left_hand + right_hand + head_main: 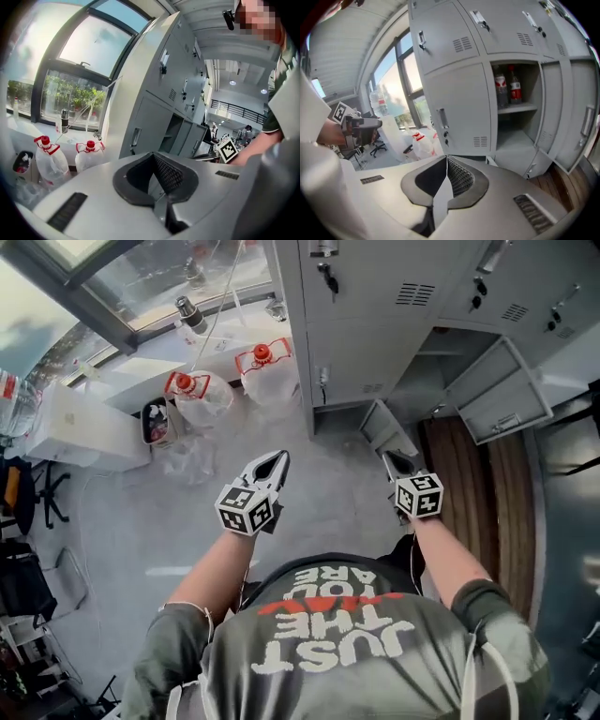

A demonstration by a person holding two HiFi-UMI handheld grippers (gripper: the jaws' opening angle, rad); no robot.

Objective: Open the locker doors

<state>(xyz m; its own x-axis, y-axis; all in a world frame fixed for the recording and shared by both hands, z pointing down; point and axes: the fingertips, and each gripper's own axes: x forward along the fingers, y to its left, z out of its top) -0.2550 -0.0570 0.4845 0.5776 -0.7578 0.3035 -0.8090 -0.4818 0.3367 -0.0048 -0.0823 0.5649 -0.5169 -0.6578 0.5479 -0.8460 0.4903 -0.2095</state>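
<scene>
Left gripper [278, 461] closed and empty, right gripper [391, 461] closed and empty, open locker [520, 136] holding bottles [508, 86] ahead of it

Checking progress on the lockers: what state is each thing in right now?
Left tool: shut, empty.
Right tool: shut, empty.
Lower locker door nearest the window: closed.
Middle locker door: open.
Upper locker doors: closed.
Bottles: standing upright.
</scene>
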